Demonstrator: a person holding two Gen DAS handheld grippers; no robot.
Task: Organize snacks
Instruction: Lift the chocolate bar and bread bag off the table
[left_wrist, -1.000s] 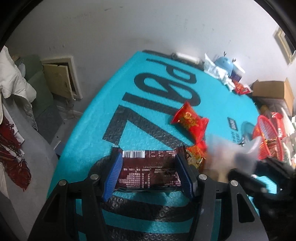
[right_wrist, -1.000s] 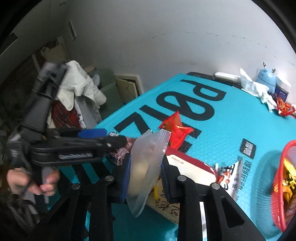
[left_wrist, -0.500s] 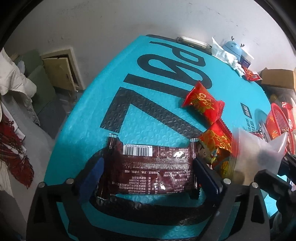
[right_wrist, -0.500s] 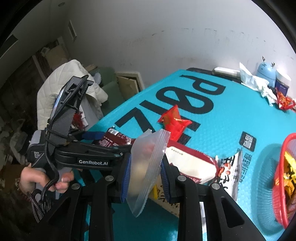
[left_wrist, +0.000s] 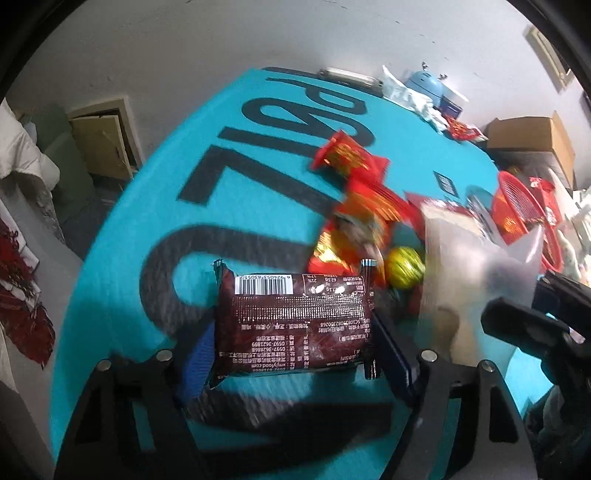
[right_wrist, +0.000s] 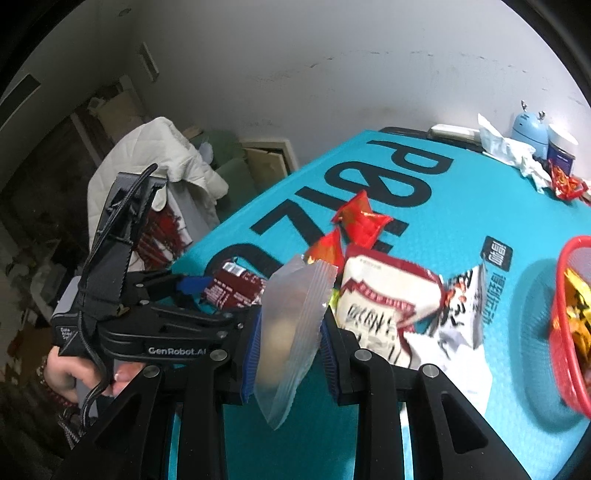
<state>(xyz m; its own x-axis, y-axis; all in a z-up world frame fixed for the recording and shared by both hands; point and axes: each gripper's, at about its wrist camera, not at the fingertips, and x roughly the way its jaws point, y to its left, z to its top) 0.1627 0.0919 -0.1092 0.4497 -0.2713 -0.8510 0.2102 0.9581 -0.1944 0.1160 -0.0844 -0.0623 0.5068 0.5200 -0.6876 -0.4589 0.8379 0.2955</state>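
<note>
Two hand-held tongs work over a teal bench (left_wrist: 258, 122) strewn with snacks. The left tongs (left_wrist: 295, 343) straddle a dark brown snack packet (left_wrist: 291, 321) lying barcode-up on the bench; their jaws are closing around its ends, and whether the pads press on it yet is unclear. The right tongs (right_wrist: 291, 347) are clenched on a frosted zip bag (right_wrist: 291, 332), held upright. Just beyond lie red packets (right_wrist: 360, 221) and a white-and-red bag (right_wrist: 384, 310). A red basket (right_wrist: 565, 332) sits at the right edge.
</note>
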